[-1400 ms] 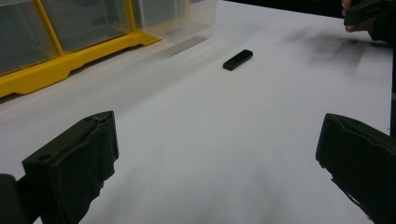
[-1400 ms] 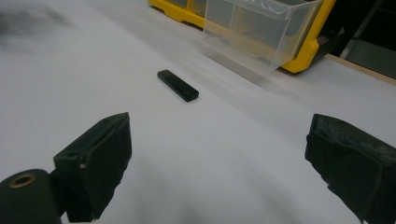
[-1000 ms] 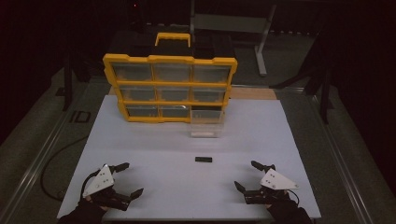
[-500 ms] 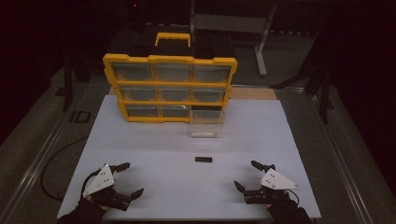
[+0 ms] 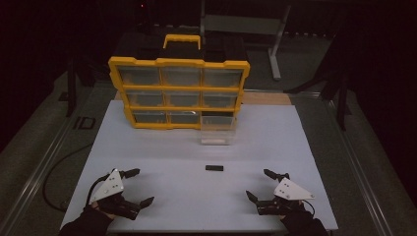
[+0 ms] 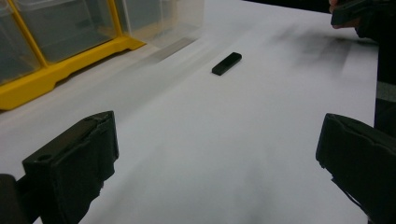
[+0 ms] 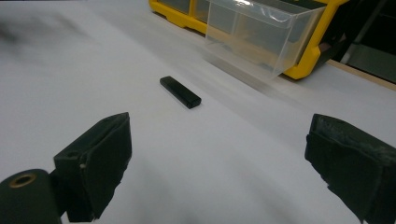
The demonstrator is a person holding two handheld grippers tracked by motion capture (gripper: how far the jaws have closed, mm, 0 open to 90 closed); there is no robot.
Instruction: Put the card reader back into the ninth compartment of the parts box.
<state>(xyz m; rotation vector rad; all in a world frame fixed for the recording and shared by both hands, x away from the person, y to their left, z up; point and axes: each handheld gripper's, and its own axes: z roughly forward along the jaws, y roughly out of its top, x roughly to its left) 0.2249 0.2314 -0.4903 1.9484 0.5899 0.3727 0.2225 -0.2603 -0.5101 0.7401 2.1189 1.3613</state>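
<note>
One black bar (image 5: pixel 214 168), nine drawers (image 5: pixel 182 99)

Left claw (image 5: pixel 132 187) agape, right claw (image 5: pixel 265 185) agape

The high view is looking down the counter (image 5: pixel 162 147); both low gripper views are sharing the black bar (image 5: pixel 214 168), converging from opposite sides.

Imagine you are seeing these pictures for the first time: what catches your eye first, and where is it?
The yellow organizer at the far edge of the white table stands out first, its bottom-right clear drawer pulled out toward the person. In front of that drawer lies a small black bar, alone on the table. Near the front edge, the left gripper and right gripper sit open, one on each side.
</note>
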